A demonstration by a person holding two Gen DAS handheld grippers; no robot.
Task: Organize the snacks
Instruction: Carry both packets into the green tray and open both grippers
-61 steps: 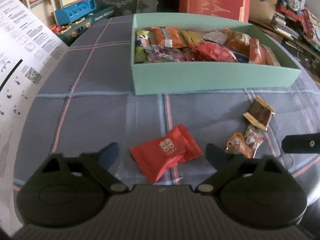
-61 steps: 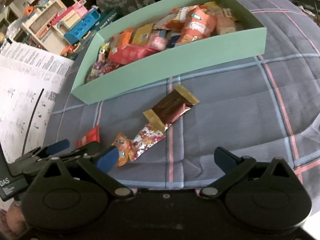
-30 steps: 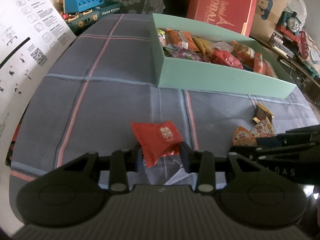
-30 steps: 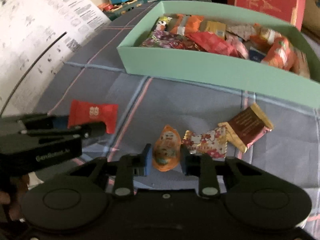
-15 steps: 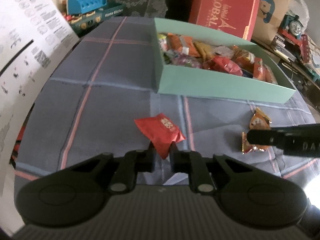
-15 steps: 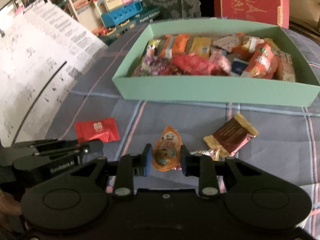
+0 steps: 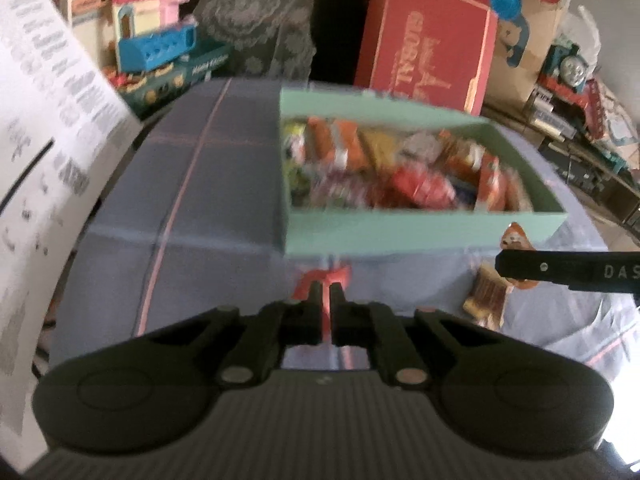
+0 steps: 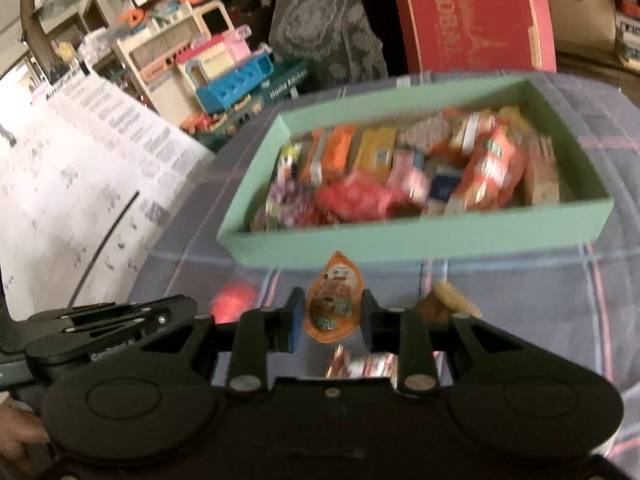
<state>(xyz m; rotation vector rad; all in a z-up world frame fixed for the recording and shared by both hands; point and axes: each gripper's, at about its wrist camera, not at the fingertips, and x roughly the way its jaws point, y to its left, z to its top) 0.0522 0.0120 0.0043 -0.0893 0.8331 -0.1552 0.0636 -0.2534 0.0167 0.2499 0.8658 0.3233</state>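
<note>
Only the right wrist view shows the pink-and-white candy [image 8: 370, 364] lying under the right gripper [image 8: 330, 312], and a hand [image 8: 18, 436] at 8 o'clock. Both grippers tilt down toward the green box [image 7: 400, 236] at 12 o'clock. The left gripper [image 7: 328, 300] pinches the red packet [image 7: 336, 276]; the right one clamps the orange pouch [image 8: 332, 300] above the desk [image 7: 192, 216].

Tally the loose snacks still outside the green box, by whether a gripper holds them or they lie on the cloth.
Held in a gripper: 2, the red packet in the left gripper and the orange packet in the right gripper.
Lying on the cloth: 2, the brown-and-gold bar and the floral packet.
Total: 4
</note>
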